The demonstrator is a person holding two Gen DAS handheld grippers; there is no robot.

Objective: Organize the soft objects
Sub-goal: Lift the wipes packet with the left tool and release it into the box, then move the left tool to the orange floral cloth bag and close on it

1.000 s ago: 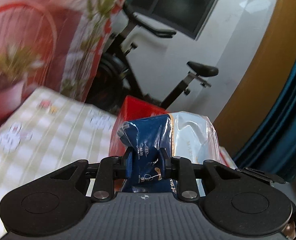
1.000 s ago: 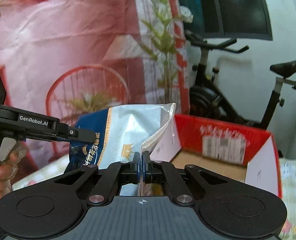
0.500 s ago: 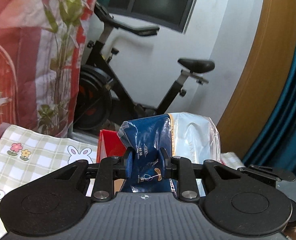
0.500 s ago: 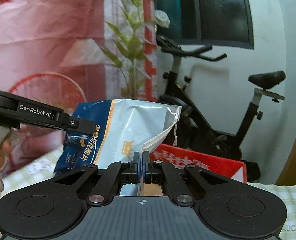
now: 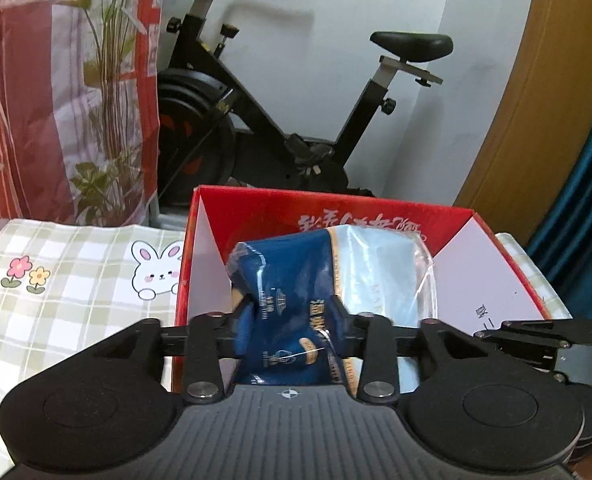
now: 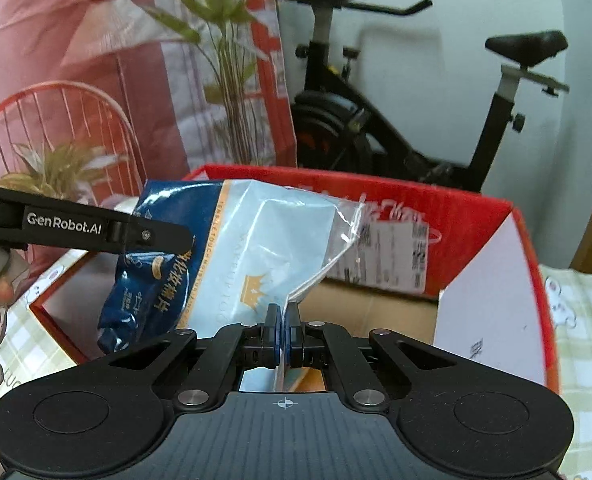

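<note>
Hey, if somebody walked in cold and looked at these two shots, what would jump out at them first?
First, the crinkly blue and pale plastic pack hanging over the open red cardboard box at centre, with the left gripper opening around its blue end and the right gripper shut on its clear edge. Next, the black exercise bike against the white wall behind the box. The green-checked bunny cloth lies left of it.

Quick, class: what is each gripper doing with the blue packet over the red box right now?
Left gripper: jaws opening, blue packet between them, its pads touching the packet's sides.
Right gripper: shut on the blue packet's clear edge, above the red box.
</note>
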